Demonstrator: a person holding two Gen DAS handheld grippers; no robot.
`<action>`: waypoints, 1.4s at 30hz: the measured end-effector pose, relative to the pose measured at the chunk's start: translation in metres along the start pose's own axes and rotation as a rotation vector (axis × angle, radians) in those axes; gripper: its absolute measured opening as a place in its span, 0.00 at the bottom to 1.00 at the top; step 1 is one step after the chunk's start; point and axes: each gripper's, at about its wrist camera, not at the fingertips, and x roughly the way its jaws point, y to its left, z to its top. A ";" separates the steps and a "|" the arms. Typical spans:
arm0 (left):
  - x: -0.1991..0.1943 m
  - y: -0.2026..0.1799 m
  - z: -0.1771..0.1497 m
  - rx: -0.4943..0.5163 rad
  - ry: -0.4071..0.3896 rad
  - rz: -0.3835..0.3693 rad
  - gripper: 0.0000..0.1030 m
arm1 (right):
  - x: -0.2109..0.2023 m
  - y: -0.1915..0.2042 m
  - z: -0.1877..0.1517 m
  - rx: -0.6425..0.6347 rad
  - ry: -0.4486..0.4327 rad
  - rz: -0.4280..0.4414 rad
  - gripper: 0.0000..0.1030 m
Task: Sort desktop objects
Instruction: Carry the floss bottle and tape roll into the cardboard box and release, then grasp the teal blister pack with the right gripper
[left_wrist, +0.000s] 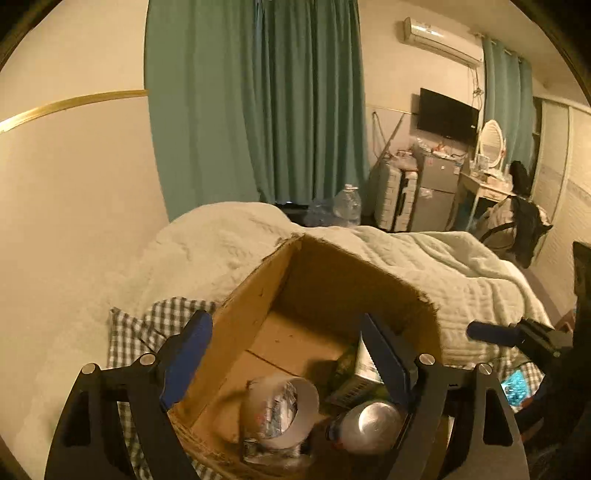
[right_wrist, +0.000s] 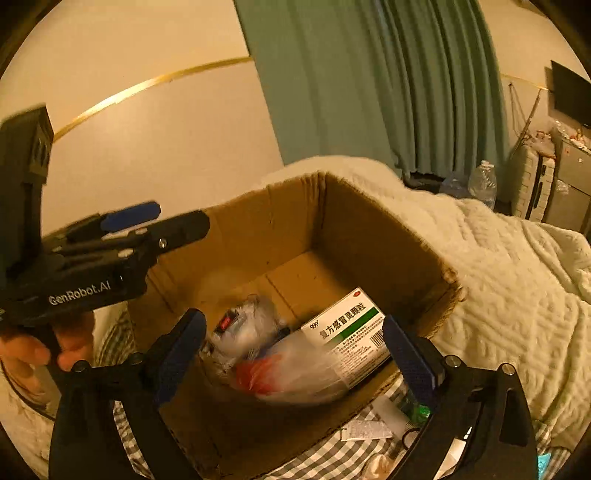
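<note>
Both grippers over the cardboard box (right_wrist: 369, 236); left gripper (left_wrist: 284, 354) wide open, empty; right gripper (right_wrist: 295, 350) open, empty; tape roll (left_wrist: 280, 413) and medicine box (right_wrist: 347, 332) inside; loose items may tip or bury others.

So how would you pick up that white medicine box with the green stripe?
Probably by its two long side edges, coming from above. The medicine box lies tilted in the cardboard box, printed face up, leaning on a plastic bag. Its flat, stiff sides suit two fingers, and the top is uncovered.
</note>
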 end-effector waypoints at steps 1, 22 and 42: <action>-0.004 -0.003 0.000 -0.004 -0.001 -0.016 0.83 | -0.004 -0.001 0.003 0.001 -0.006 -0.009 0.94; 0.042 -0.230 -0.114 0.203 0.256 -0.191 0.89 | -0.160 -0.170 -0.164 0.233 0.216 -0.559 0.94; 0.173 -0.202 -0.149 0.049 0.405 -0.067 0.45 | -0.057 -0.248 -0.215 0.294 0.395 -0.646 1.00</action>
